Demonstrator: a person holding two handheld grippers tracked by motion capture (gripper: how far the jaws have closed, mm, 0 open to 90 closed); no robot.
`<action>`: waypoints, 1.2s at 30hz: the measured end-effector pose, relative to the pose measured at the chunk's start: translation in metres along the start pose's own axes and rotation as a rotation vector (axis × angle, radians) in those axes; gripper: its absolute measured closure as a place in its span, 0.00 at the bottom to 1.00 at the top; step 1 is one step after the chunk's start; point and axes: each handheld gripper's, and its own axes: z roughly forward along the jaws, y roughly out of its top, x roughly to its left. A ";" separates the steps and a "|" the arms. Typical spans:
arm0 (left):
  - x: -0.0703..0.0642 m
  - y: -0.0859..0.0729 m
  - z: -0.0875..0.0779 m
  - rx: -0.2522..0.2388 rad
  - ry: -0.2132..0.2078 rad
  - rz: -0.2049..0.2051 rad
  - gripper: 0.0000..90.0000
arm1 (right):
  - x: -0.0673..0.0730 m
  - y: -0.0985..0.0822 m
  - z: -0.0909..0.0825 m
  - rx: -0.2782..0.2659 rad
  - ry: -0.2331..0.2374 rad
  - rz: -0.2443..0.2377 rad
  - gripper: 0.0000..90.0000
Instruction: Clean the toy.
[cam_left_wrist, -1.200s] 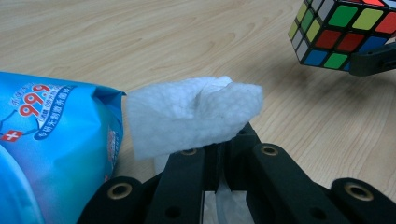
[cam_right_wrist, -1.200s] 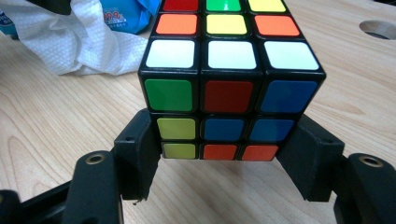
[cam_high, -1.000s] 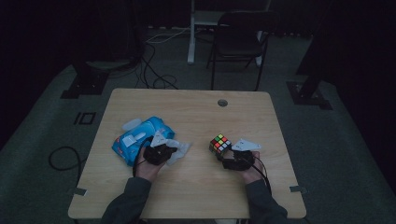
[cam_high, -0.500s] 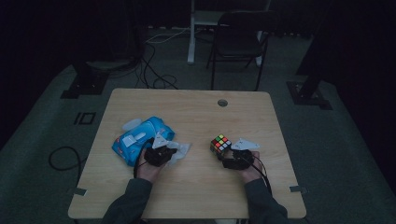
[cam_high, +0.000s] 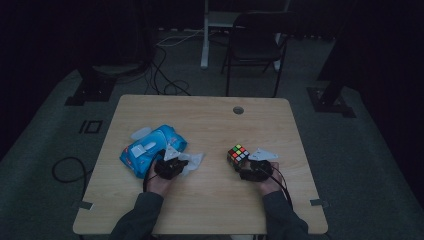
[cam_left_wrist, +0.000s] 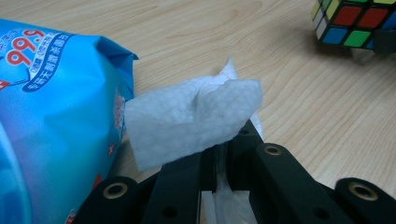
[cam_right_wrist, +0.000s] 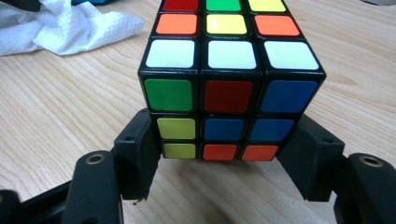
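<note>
Not much has shifted since a second ago; our left gripper (cam_left_wrist: 222, 158) only nudged its jaws a hair wider and still pinches the thin white wet wipe (cam_left_wrist: 191, 116), just right of the blue plastic wipe pack (cam_left_wrist: 51, 121). Farther right of the pack, our right gripper (cam_right_wrist: 224, 163) clamps the scrambled multicoloured puzzle cube (cam_right_wrist: 224, 70). Looks like wiping comes next; there's plenty of bare wooden table (cam_high: 210, 210) between pack and cube.

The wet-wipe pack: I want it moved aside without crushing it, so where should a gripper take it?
Judging by its soft, bulging body, grip the wet-wipe pack by the flat crimped end seam, coming in level from the cube's side, where the table is bare.
</note>
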 end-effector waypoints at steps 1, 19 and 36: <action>0.000 0.000 0.000 0.001 0.001 -0.002 0.95 | -0.001 0.000 0.000 0.000 0.001 0.001 0.39; 0.005 -0.010 0.005 0.028 0.018 -0.017 0.93 | -0.005 -0.006 0.002 0.011 -0.002 0.013 0.39; 0.006 -0.012 0.007 0.029 0.015 -0.026 0.92 | -0.002 -0.007 0.005 0.048 -0.033 -0.029 0.39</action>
